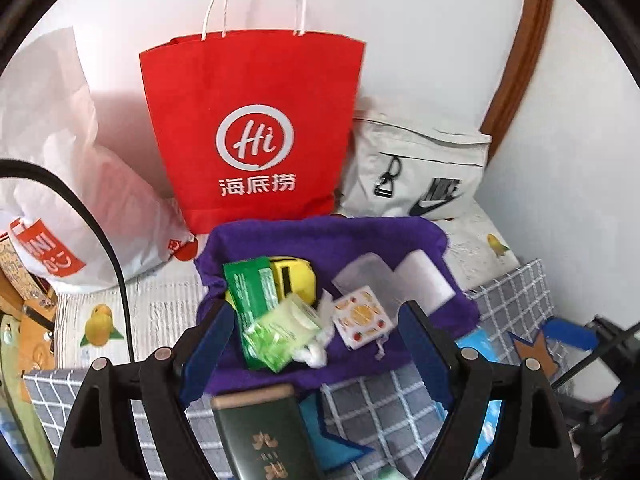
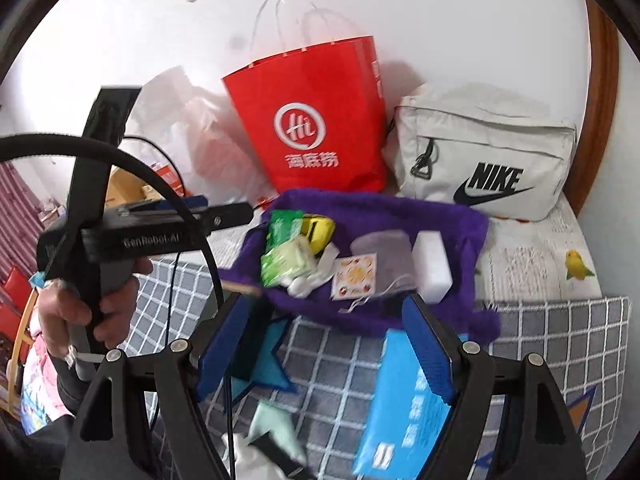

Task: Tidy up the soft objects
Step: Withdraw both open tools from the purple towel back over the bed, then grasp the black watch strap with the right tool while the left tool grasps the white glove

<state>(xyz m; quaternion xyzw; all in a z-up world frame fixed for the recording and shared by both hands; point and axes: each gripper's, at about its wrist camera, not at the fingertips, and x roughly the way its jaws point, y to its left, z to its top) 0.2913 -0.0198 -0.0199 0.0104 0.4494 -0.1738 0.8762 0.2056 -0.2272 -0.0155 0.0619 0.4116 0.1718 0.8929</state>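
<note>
Left wrist: your left hand-held gripper (image 1: pixel 316 344) is spread wide and empty above the purple cloth (image 1: pixel 420 236), which pools the soft items on the bed: green packs (image 1: pixel 256 300), white sponges (image 1: pixel 420 276), so one lift likely moves all. Right wrist: your right hand-held gripper (image 2: pixel 326 344) is also spread, empty, over the blue box (image 2: pixel 404 408), red bag (image 2: pixel 320 120) upright behind, probably the destination

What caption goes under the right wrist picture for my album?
Open right gripper above a purple cloth piled with small items, red paper bag behind.
</note>
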